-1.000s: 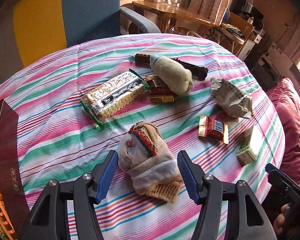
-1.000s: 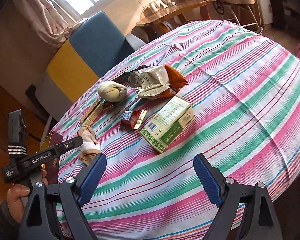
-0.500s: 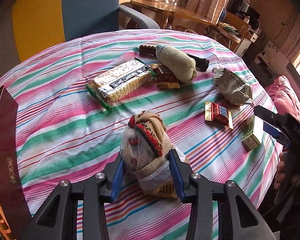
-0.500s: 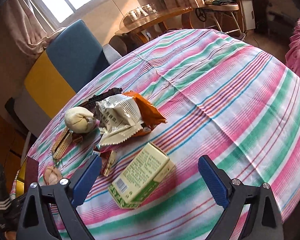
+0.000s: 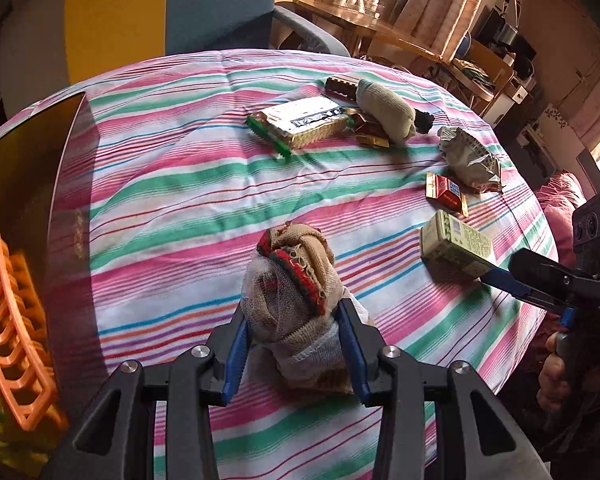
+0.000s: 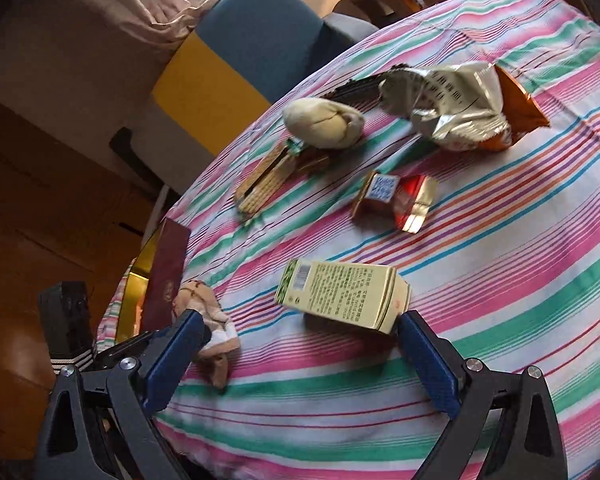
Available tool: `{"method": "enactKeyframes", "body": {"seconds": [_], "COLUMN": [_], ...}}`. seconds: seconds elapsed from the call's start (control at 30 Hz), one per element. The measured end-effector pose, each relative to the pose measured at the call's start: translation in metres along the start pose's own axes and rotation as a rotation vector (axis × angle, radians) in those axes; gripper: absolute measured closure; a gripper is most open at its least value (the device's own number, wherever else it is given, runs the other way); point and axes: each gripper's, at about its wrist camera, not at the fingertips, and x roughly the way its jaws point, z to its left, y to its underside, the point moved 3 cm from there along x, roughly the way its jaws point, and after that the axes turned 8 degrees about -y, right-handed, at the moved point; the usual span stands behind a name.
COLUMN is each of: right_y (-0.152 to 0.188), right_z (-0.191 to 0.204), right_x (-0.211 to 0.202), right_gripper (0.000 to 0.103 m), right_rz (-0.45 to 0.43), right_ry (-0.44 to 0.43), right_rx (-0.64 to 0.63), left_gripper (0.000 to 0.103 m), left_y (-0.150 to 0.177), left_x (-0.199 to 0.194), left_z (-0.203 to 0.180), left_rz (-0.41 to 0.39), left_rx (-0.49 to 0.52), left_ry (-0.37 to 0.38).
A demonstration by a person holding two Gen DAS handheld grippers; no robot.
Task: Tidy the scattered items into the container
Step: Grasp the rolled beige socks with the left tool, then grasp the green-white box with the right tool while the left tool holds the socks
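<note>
My left gripper [image 5: 294, 344] is shut on a rolled beige sock bundle [image 5: 292, 280] with a red and green band, low over the striped tablecloth near the table's left side. The same bundle [image 6: 204, 320] shows in the right wrist view beside a maroon and gold box [image 6: 168, 276]. My right gripper [image 6: 300, 332] stands open, and a pale green carton [image 6: 340, 294] lies just ahead of its fingertips, untouched. In the left wrist view that carton [image 5: 456, 248] sits at the table's right edge with a blue right fingertip [image 5: 500, 280] next to it.
The maroon box [image 5: 72, 184] and an orange slatted basket [image 5: 12, 320] are at the left. Farther back lie a cracker pack [image 5: 300, 122], a cream sock [image 5: 384, 108], a dark bar [image 5: 340, 86], a silver snack bag [image 5: 468, 160] and a red-gold candy pack [image 5: 446, 196]. A blue and yellow chair [image 5: 160, 4] stands behind.
My left gripper closed on the sock bundle and carried it left toward the maroon box. My right gripper came in close to the green carton and tipped downward.
</note>
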Motion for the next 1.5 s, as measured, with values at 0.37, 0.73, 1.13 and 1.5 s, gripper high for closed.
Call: {"method": "enactKeyframes", "body": {"seconds": [0.37, 0.73, 1.13, 1.5], "right_y": [-0.002, -0.020, 0.025, 0.034], "right_z": [0.036, 0.026, 0.039, 0.042], "right_x": [-0.008, 0.034, 0.012, 0.003], "right_gripper": [0.004, 0.042, 0.071, 0.060], "right_rz": [0.025, 0.243, 0.173, 0.049], "right_ry": [0.230, 0.396, 0.382, 0.337], "right_rx": [-0.325, -0.483, -0.409, -0.281], "left_gripper": [0.053, 0.046, 0.045, 0.046], "left_y": [0.013, 0.020, 0.011, -0.004], "left_x": [-0.021, -0.032, -0.023, -0.005], "left_z": [0.015, 0.013, 0.004, 0.001], "left_rz": [-0.033, -0.050, -0.022, -0.045], "left_rx": [-0.024, -0.014, -0.062, -0.049], "left_ry": [0.004, 0.001, 0.043, -0.013]}}
